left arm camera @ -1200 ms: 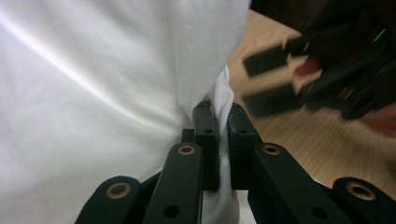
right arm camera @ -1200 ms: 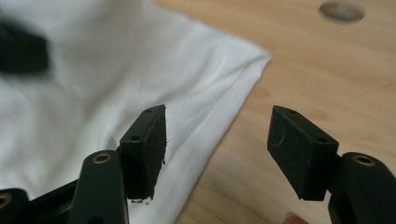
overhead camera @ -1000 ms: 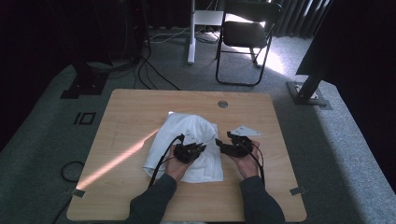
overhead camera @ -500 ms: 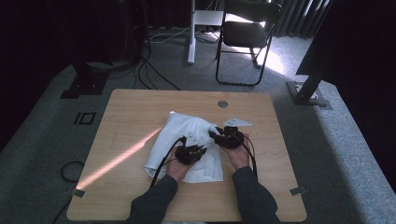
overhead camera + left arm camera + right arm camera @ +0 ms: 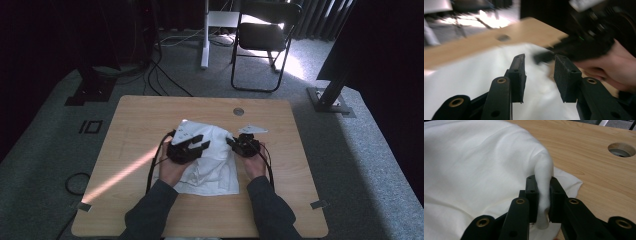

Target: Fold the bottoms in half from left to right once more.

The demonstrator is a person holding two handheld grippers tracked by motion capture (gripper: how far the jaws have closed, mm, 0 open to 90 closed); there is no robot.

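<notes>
A crumpled white cloth (image 5: pixel 210 167) lies in the middle of the wooden table (image 5: pixel 140 115). My left gripper (image 5: pixel 194 142) hovers over the cloth's left part. In the left gripper view its jaws (image 5: pixel 537 58) stand apart with nothing between them and have just been opening above the cloth (image 5: pixel 469 75). My right gripper (image 5: pixel 231 142) is at the cloth's right edge. Its jaws (image 5: pixel 543 181) have just been closing and pinch a raised fold of the cloth (image 5: pixel 474 165). The right hand and its gripper (image 5: pixel 584 45) appear blurred in the left gripper view.
A round cable hole (image 5: pixel 238 111) sits near the table's far edge, also close to the right gripper (image 5: pixel 622 149). Beyond the table stand a black chair (image 5: pixel 267 30), a white post (image 5: pixel 204 35), and floor cables (image 5: pixel 160 75). A stand base (image 5: pixel 330 100) is at right.
The left gripper has lifted off the cloth and its jaws have spread. The right gripper slid left onto the cloth's edge and closed on a fold.
</notes>
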